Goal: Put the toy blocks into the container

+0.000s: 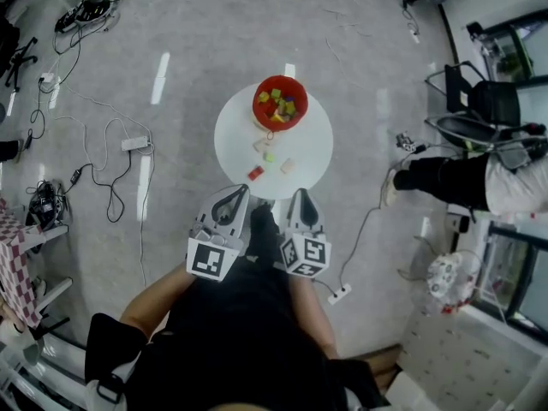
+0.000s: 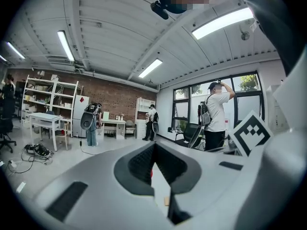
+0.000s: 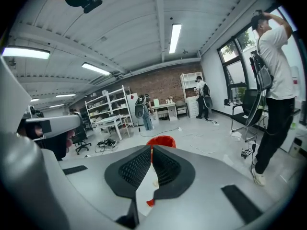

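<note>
Both of your grippers hang at the near edge of the round white bench (image 1: 231, 135), and neither holds anything. The left gripper (image 1: 232, 193) has its jaws closed tip to tip with nothing between them, and the right gripper (image 1: 300, 195) is closed and empty too. You need to open one before any pick.

Four loose blocks lie on the bench, short of the red bucket (image 1: 280, 101), which already holds a heap. They are a red block (image 1: 255, 173) nearest you, a green block (image 1: 269, 156), a pale block (image 1: 261, 144) just by the bucket and a second pale block (image 1: 287, 166).

They look small, hard and light, probably smooth-faced, so they should not crush but may skid or twist. Take each across two opposite flat faces, low and centred.
</note>
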`<state>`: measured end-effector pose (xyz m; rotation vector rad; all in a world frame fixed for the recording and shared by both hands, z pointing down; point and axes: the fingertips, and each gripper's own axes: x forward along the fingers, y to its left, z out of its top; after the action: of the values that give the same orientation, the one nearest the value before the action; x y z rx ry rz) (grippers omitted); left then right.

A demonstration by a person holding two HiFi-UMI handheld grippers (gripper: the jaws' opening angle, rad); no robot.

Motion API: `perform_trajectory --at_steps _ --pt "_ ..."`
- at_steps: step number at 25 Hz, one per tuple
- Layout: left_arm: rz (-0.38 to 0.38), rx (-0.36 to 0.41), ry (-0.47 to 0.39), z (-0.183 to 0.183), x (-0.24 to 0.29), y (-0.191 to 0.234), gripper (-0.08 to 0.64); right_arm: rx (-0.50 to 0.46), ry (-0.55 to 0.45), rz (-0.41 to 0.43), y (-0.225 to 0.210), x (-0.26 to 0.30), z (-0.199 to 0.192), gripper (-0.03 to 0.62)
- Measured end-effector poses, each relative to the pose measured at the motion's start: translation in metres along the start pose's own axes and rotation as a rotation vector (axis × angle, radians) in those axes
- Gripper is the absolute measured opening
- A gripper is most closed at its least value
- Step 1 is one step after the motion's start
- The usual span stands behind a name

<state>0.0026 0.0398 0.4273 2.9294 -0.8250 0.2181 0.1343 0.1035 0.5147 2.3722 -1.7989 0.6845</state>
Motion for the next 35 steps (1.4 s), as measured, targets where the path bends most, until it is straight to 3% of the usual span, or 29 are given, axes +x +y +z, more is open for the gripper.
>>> perform_trajectory --at_steps 4,8,14,16,22,27,35 --pt "0.036 0.016 -0.009 0.003 0.021 0.008 -0.005 0.003 0.064 0.01 -0.016 0.034 -0.015 -0.009" --pt "0.087 -0.053 -0.005 0.009 0.049 0.01 -0.005 0.004 0.125 0.024 -0.038 0.067 -0.022 -0.009" --pt "0.113 -0.015 0.024 0.006 0.079 0.015 -0.005 0.043 0.253 0.02 -0.063 0.11 -0.059 0.037" --pt "0.107 0.034 0.032 0.006 0.086 0.016 -0.005 0.049 0.306 0.015 -0.069 0.125 -0.077 0.065" --pt "0.105 0.057 0.073 -0.007 0.096 0.017 -0.005 0.049 0.506 -0.04 -0.097 0.162 -0.151 0.115" --pt "0.117 0.01 0.095 -0.011 0.098 0.017 -0.005 0.059 0.691 -0.11 -0.119 0.174 -0.215 0.127" --pt "0.101 0.031 0.123 -0.021 0.104 0.014 -0.005 0.096 0.84 -0.134 -0.128 0.19 -0.274 0.161"
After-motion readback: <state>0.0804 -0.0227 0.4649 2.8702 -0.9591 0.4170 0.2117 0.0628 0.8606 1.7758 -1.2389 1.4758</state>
